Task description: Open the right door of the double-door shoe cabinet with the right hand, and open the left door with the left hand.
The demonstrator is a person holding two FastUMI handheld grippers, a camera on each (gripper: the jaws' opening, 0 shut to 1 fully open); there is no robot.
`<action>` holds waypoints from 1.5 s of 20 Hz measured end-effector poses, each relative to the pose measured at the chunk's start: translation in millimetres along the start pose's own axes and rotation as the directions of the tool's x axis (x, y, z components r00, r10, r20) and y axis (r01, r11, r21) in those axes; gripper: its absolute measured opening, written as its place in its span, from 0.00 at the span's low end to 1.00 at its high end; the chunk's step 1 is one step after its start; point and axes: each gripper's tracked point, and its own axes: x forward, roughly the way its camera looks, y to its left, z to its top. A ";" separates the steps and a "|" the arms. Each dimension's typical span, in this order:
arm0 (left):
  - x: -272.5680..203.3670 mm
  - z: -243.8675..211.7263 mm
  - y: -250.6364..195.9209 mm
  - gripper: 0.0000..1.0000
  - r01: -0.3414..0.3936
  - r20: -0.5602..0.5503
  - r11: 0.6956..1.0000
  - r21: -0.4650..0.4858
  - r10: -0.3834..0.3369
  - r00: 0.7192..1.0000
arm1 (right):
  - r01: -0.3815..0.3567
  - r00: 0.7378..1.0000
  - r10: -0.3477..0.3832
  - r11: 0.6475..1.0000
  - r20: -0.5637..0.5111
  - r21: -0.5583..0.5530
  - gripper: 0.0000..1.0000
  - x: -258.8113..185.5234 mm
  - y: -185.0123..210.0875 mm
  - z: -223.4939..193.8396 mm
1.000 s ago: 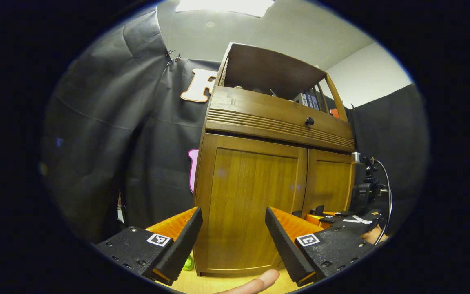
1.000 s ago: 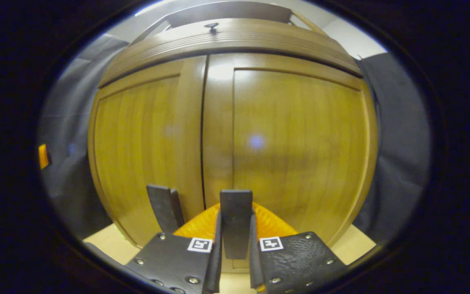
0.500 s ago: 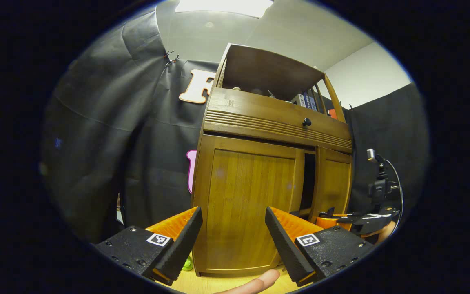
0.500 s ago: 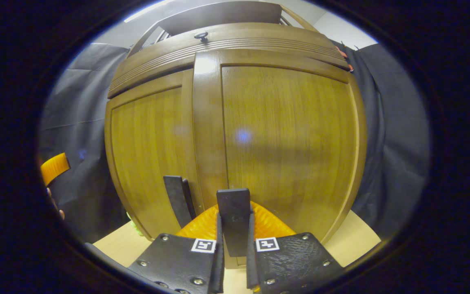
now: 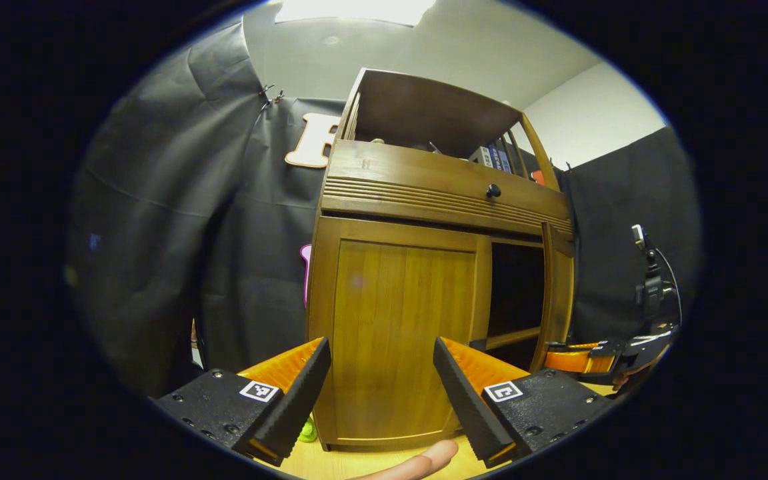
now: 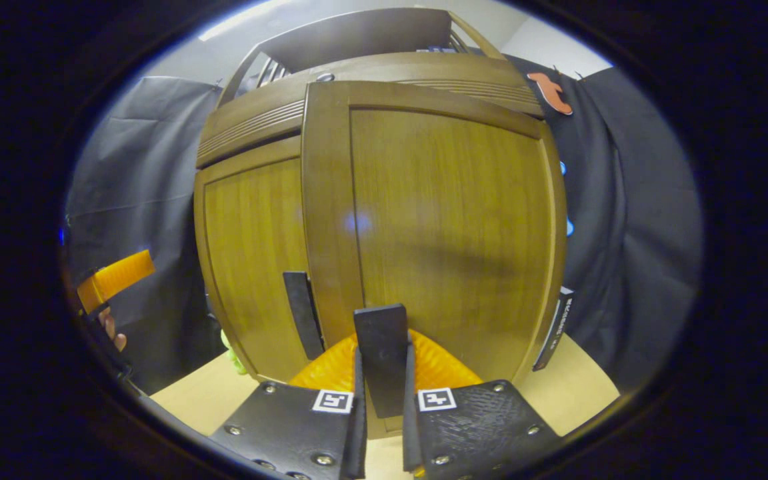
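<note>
Right gripper [image 6: 382,363]: its two fingers are closed on a flat dark handle tab at the free edge of the right door [image 6: 437,227], pressing it from both sides. That door is a framed panel of glossy brown wood with vertical grain; it stands swung out from the shoe cabinet [image 5: 424,193], and in the left gripper view it appears edge-on [image 5: 555,293] beside a dark opening with a shelf inside. A second flat tab [image 6: 303,313] sits on the left door's edge.

Left gripper [image 5: 382,393]: jaws wide apart, gripping nothing, held low and level in front of the left door [image 5: 404,333], near it but apart. That door lies flush and closed, same framed wood. A fingertip [image 5: 424,460] shows beneath the fingers.

Above the doors runs a ribbed drawer front with a small round dark knob [image 5: 493,191]. Floor [image 6: 584,387] is pale, smooth wood.
</note>
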 end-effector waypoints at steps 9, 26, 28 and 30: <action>3.3 -8.7 -7.2 0.93 0.001 -0.021 1.000 0.015 0.000 1.000 | 0.006 1.000 -0.006 1.000 0.005 -0.003 0.21 -28.3 -16.9 -2.1; 0.1 -15.4 -25.0 0.93 0.019 -0.024 0.999 0.037 -0.018 1.000 | 0.046 0.999 -0.046 0.999 0.021 -0.020 0.20 -75.2 -51.0 1.9; -0.3 -15.9 -26.7 0.93 0.021 -0.026 0.999 0.034 -0.020 0.999 | 0.053 0.998 -0.053 0.998 0.024 -0.031 0.20 -78.4 -56.0 2.6; 0.0 -15.9 -27.1 0.96 0.022 -0.024 0.999 0.039 -0.021 0.999 | 0.055 0.998 -0.054 0.998 0.029 -0.037 0.20 -81.9 -59.2 2.0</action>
